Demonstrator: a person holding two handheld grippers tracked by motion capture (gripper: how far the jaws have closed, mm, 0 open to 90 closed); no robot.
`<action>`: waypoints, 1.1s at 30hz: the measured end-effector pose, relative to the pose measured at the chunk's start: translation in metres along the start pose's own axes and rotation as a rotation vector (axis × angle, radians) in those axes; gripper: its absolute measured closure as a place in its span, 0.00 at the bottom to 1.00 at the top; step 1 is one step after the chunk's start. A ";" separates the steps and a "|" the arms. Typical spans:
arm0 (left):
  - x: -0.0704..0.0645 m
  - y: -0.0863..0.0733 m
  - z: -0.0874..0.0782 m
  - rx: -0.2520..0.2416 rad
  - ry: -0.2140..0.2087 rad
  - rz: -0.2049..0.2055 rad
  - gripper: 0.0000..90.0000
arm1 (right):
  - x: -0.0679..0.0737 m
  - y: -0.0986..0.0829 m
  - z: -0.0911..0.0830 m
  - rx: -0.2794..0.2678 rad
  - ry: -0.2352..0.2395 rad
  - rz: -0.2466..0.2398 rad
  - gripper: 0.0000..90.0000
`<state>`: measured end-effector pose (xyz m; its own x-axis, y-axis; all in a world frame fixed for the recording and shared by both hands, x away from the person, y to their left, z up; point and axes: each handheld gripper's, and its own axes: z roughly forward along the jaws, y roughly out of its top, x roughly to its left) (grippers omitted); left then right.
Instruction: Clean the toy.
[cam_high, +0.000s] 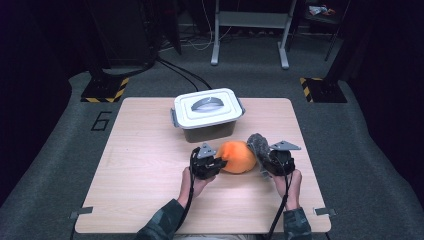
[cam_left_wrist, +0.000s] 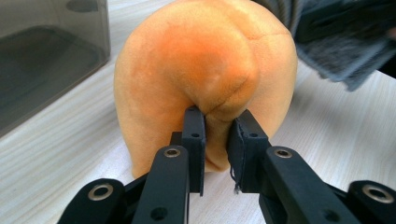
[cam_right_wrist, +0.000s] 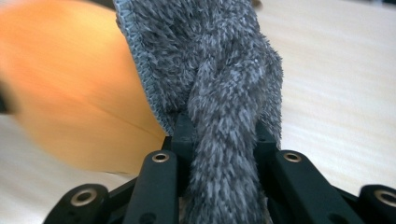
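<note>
An orange plush object (cam_high: 237, 156) rests on the wooden table (cam_high: 145, 165) between the two grippers. My left gripper (cam_high: 216, 162) is shut on a fold of the orange plush (cam_left_wrist: 210, 70), its jaws pinching the fabric near the base. My right gripper (cam_high: 263, 159) is shut on a grey fuzzy cloth (cam_high: 258, 144), which rises between its jaws and leans against the orange plush (cam_right_wrist: 70, 107). The grey cloth (cam_right_wrist: 224, 93) hides the right fingertips. The grey cloth (cam_left_wrist: 336, 51) also hangs at the upper right in the left gripper view.
A grey plastic box with a white latched lid (cam_high: 207, 113) stands at the table's far middle, just behind the plush; its dark wall (cam_left_wrist: 46, 56) is close on the left. Table legs and cables lie on the floor beyond.
</note>
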<state>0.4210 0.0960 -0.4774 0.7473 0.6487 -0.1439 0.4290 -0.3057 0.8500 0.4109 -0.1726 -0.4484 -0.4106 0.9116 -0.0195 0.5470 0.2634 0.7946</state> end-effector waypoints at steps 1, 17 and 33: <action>0.000 0.000 0.000 -0.002 0.003 0.000 0.85 | 0.005 0.003 -0.002 -0.002 0.015 -0.010 0.79; -0.005 -0.005 0.006 0.003 0.063 0.098 0.54 | 0.014 0.011 0.017 0.017 0.017 -0.036 0.79; -0.015 0.003 -0.002 -0.023 0.057 0.119 0.91 | 0.033 0.030 -0.013 -0.081 0.077 -0.084 0.78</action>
<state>0.4102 0.0870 -0.4713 0.7619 0.6475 -0.0124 0.3262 -0.3672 0.8711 0.4042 -0.1385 -0.4176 -0.5086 0.8599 -0.0438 0.4490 0.3083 0.8387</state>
